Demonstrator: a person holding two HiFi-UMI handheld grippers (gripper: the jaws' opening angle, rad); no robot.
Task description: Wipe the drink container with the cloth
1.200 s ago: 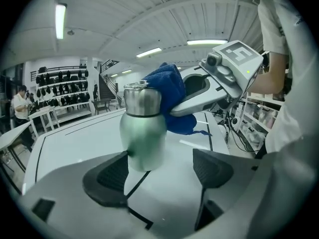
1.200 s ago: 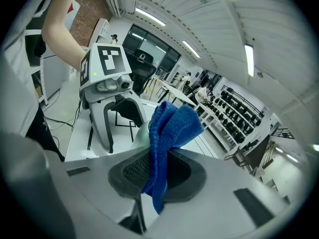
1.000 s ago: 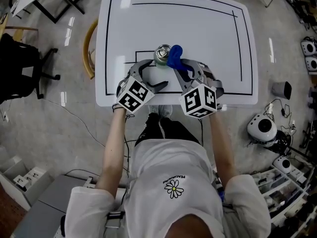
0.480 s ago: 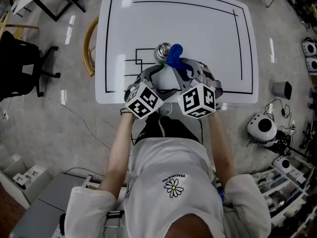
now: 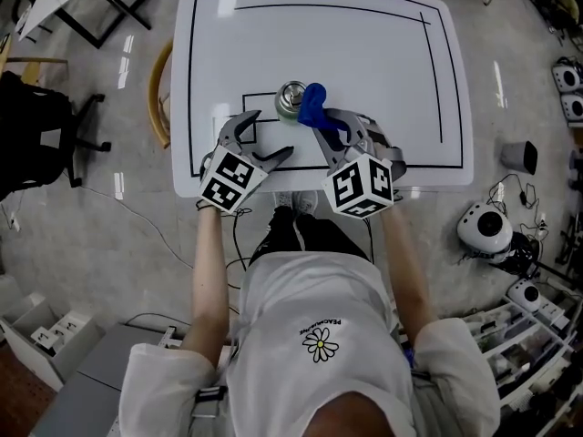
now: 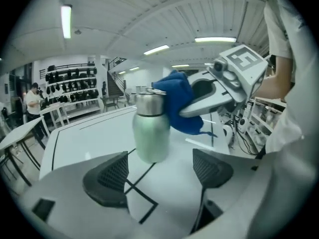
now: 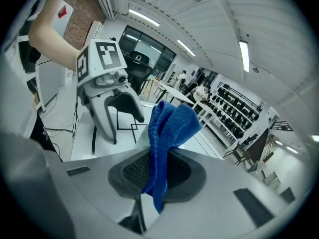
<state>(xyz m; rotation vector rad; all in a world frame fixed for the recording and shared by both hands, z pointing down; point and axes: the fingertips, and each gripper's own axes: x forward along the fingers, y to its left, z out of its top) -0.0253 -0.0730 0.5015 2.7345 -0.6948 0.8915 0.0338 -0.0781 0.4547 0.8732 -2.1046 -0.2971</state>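
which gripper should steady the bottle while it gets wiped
Left. The left gripper is open and empty, the bottle standing just ahead of its fingers. The right gripper is shut on the cloth, held at the bottle.

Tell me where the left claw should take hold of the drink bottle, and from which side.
Grip the pale green body of the bottle, below its steel neck, coming in level from the near-left. It stands upright, and its straight round wall suits the open left claw, which faces it. The right side is taken by the blue cloth in the right claw.
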